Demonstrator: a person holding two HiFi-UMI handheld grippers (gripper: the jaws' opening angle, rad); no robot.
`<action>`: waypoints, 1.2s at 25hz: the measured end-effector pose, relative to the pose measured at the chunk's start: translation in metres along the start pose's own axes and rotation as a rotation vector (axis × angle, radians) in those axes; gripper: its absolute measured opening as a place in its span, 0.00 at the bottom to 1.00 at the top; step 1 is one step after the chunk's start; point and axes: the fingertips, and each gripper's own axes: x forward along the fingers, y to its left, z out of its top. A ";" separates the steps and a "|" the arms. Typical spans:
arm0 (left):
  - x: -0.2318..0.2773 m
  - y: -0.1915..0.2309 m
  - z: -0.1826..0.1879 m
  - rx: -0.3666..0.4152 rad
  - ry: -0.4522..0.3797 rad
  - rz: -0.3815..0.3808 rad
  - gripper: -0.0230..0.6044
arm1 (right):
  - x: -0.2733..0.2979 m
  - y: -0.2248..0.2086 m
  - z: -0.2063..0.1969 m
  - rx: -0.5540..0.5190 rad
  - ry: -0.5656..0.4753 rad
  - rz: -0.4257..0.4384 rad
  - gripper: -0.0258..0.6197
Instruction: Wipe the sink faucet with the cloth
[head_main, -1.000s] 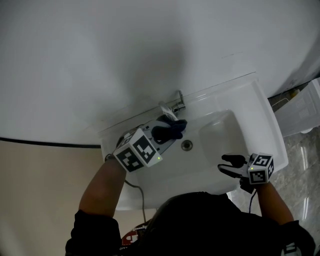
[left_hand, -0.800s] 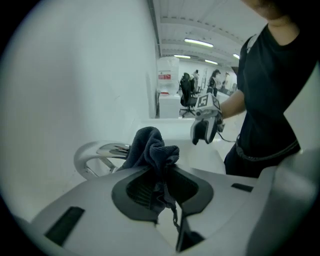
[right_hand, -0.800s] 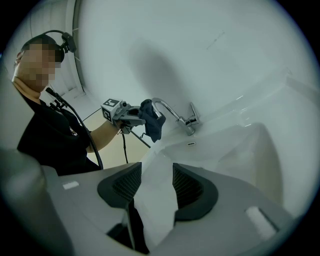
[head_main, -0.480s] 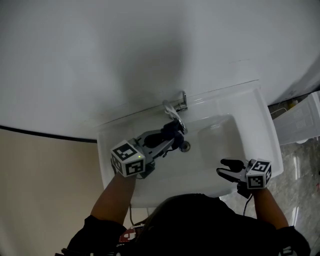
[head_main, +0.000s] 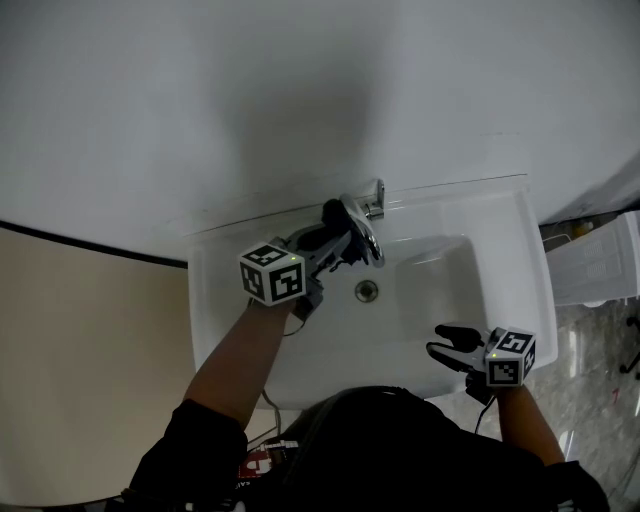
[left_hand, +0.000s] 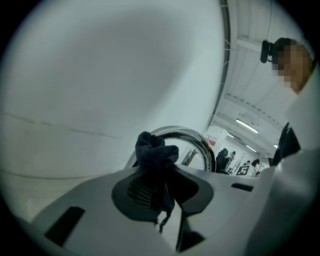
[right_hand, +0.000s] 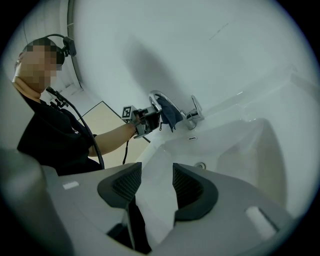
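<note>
A chrome faucet (head_main: 368, 222) stands at the back rim of the white sink (head_main: 470, 205). My left gripper (head_main: 345, 245) reaches it from the left and is shut on a dark blue cloth (head_main: 333, 213), which lies against the curved spout. In the left gripper view the cloth (left_hand: 154, 156) bunches between the jaws of the left gripper (left_hand: 160, 187), with the chrome spout (left_hand: 197, 142) arching just behind it. Over the sink's front right rim my right gripper (head_main: 437, 342) is open and holds nothing. In its own view, the right gripper (right_hand: 155, 182) looks across the basin at the faucet (right_hand: 175, 107) and the cloth (right_hand: 167, 115).
The drain (head_main: 367, 290) sits in the basin below the spout. A plain white wall (head_main: 300, 90) rises right behind the sink. A white ribbed container (head_main: 600, 265) stands on the floor to the right. Beige floor (head_main: 90, 370) lies to the left.
My left gripper has rolled over and swung the cloth from the faucet's base, down under the spout, then up against its left side. The right gripper has stayed put.
</note>
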 end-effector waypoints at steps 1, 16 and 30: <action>0.005 0.000 0.003 0.012 0.000 -0.006 0.15 | 0.000 -0.001 -0.001 0.002 0.000 -0.002 0.33; 0.036 -0.016 0.013 0.102 -0.073 -0.128 0.14 | -0.004 -0.009 -0.005 0.034 -0.016 0.004 0.33; 0.013 -0.060 -0.007 0.739 0.028 -0.157 0.14 | 0.000 0.002 -0.014 0.016 0.007 0.007 0.33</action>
